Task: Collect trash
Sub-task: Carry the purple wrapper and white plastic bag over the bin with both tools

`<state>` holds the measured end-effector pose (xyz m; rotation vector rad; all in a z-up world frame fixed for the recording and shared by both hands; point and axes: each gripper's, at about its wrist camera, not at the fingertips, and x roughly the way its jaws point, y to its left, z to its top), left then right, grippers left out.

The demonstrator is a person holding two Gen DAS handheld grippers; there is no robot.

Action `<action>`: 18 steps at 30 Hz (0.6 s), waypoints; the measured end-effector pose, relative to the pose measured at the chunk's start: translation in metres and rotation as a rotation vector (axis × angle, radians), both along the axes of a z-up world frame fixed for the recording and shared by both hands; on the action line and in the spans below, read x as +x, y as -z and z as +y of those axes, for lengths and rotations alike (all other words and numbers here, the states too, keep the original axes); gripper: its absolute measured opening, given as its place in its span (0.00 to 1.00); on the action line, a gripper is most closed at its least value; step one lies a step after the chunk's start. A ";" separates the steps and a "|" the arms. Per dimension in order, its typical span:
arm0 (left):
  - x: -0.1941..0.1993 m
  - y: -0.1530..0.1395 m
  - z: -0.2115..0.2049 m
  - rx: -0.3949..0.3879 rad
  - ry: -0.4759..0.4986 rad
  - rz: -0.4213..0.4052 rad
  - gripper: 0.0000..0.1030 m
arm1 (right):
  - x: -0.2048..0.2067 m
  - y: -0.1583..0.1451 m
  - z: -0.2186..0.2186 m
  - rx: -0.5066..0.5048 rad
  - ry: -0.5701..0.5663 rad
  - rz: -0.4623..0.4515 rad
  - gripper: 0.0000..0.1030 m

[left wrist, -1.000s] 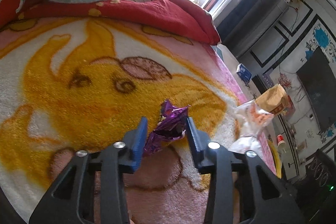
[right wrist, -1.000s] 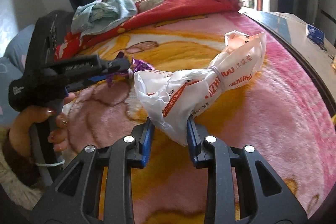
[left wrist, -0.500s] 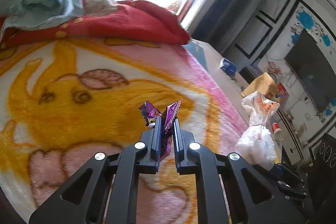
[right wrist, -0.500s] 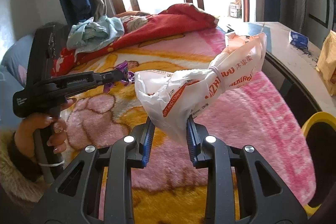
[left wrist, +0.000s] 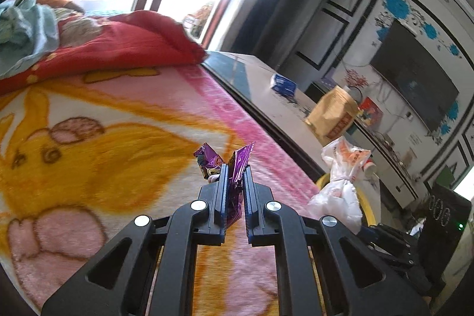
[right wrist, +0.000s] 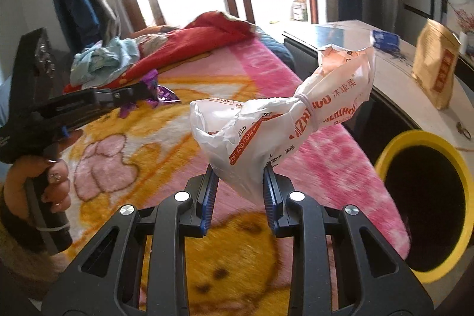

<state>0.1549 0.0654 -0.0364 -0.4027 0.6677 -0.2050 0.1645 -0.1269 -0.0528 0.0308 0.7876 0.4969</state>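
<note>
My left gripper (left wrist: 235, 168) is shut on a crumpled purple foil wrapper (left wrist: 237, 162) and holds it in the air above the pink and yellow blanket (left wrist: 89, 132). The wrapper (right wrist: 161, 92) and left gripper (right wrist: 142, 91) also show in the right wrist view, at the left. My right gripper (right wrist: 238, 171) is shut on a white plastic bag with orange print (right wrist: 281, 114), tied with a band, held above the bed's right edge. A yellow-rimmed bin (right wrist: 426, 197) with a dark inside stands on the floor to the right of the bed. The bag also shows in the left wrist view (left wrist: 343, 176).
A red quilt (right wrist: 207, 40) and light blue cloth (right wrist: 103, 58) lie at the bed's far end. A long white counter (left wrist: 284, 108) beside the bed bears a tan paper bag (right wrist: 438, 67) and a blue packet (left wrist: 283, 83). A TV (left wrist: 414, 79) hangs on the wall.
My left gripper shut on the purple wrapper and lifted it off the blanket. Both grippers moved right towards the bed's edge; the yellow bin came into the right wrist view.
</note>
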 end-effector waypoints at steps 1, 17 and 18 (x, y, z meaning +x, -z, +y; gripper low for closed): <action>0.000 -0.001 -0.003 0.002 0.007 -0.002 0.09 | 0.000 0.000 -0.007 0.003 0.013 0.003 0.21; 0.007 -0.011 -0.082 0.033 0.194 -0.026 0.09 | 0.002 -0.001 -0.096 -0.035 0.186 0.017 0.21; 0.008 -0.010 -0.088 0.036 0.206 -0.027 0.09 | 0.002 -0.001 -0.101 -0.037 0.196 0.020 0.21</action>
